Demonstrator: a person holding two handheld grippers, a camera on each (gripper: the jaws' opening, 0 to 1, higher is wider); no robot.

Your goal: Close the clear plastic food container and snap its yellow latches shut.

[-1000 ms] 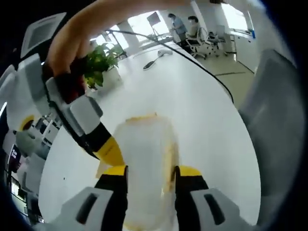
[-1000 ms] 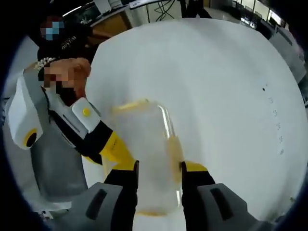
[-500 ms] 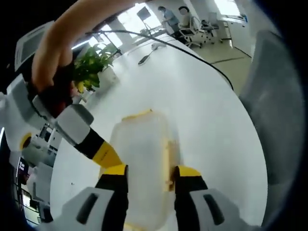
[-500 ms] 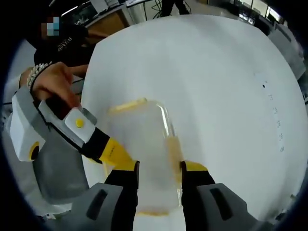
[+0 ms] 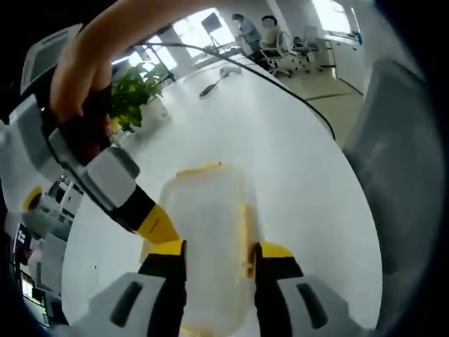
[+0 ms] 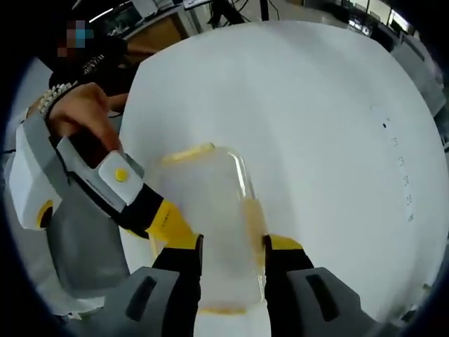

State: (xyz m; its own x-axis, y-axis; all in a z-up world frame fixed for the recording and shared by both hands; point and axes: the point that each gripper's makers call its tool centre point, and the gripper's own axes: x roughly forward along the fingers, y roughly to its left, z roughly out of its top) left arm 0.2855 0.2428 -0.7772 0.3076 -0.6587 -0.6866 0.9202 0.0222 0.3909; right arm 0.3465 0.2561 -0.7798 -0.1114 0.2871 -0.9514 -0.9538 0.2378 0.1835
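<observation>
The clear plastic container (image 5: 207,232) lies on the white table with its lid on. One yellow latch (image 5: 200,168) sits at its far end and another (image 5: 245,235) along its right side. My left gripper (image 5: 219,251) is shut on the container's near end, one jaw on each long side. In the right gripper view the container (image 6: 210,210) looks the same, with my right gripper (image 6: 231,247) shut across it beside a yellow side latch (image 6: 252,214). Each view has the other gripper's yellow fingertip (image 5: 156,225) (image 6: 165,221) touching the container's left edge.
The white round table (image 5: 280,161) carries a potted plant (image 5: 140,91) and a black cable (image 5: 280,88) at the far side. A grey chair (image 5: 400,168) stands to the right. A hand (image 6: 81,116) holds the other gripper; seated people (image 5: 270,31) are far back.
The other gripper and the hand on it have shifted slightly at the container's left side. The container and both pairs of jaws have stayed as they were.
</observation>
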